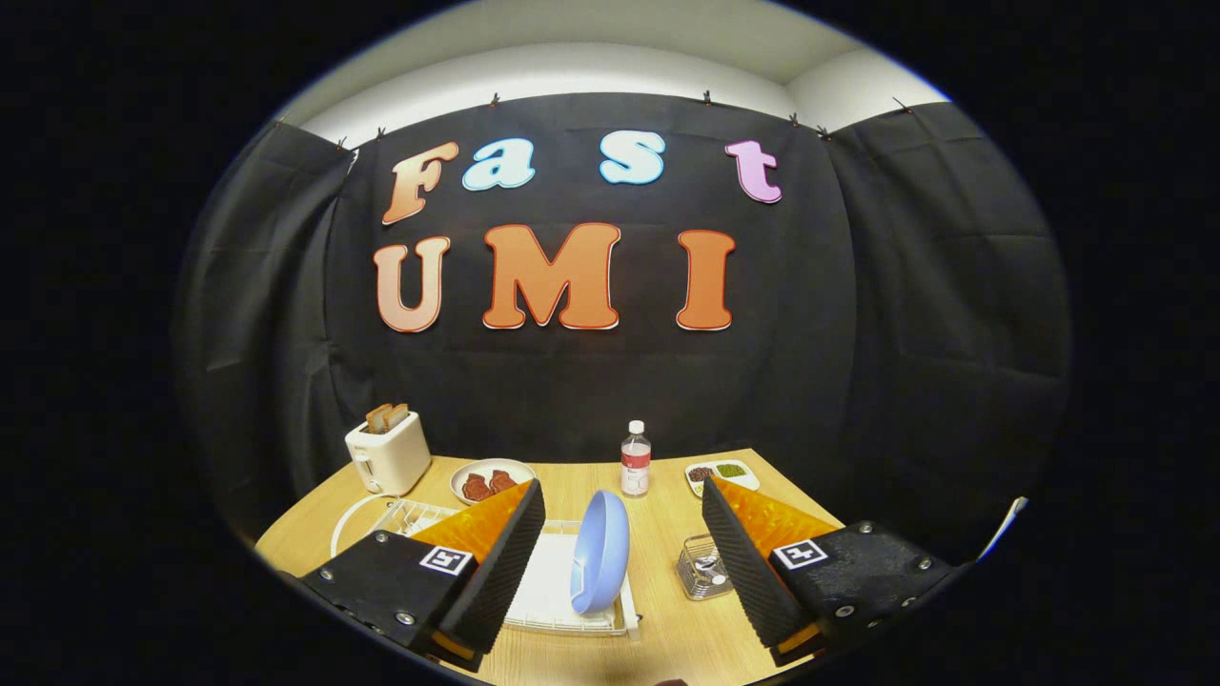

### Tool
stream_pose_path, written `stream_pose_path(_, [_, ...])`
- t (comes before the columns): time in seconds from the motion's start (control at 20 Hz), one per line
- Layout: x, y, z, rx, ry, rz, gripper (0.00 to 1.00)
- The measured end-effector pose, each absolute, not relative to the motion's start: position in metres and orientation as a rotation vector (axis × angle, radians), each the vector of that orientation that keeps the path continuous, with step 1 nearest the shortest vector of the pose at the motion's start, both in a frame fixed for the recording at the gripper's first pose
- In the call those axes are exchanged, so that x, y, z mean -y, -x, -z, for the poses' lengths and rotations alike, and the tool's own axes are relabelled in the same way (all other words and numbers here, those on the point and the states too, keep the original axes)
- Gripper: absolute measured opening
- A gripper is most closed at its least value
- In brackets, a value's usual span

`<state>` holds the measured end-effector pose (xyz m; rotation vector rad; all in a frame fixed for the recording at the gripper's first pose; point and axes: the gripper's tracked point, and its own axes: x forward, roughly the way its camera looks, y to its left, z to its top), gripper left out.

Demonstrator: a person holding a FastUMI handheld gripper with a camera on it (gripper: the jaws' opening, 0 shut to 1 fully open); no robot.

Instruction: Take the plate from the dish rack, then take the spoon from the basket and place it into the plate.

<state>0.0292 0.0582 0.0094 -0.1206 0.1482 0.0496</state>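
Note:
A light blue plate (600, 551) stands on edge in the white dish rack (558, 610) on the wooden table, between my two fingers and just ahead of them. A small clear wire basket (703, 569) sits to the right of the rack, close to my right finger (753, 562), with a spoon (707, 562) lying in it. My gripper (624, 500) hangs above the table, open wide, with nothing between its fingers. My left finger (496, 562) covers part of the rack's left side.
A white toaster (388, 453) with bread stands at the back left. Behind the rack is a white plate with red food (490, 479). A water bottle (636, 460) stands at the back centre, and a small dish with green and brown food (722, 473) at the back right.

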Motion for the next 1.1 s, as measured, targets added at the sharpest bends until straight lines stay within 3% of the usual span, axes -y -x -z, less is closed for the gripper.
stream_pose_path(0.5, [-0.059,-0.097,0.058,-0.410,0.234,-0.063,0.99])
stream_pose_path(0.95, [-0.068,-0.114,0.137,-0.647,0.226,-0.031,1.00])
stream_pose_path(1.1, [-0.068,-0.114,0.156,-0.709,0.227,-0.006,0.94])
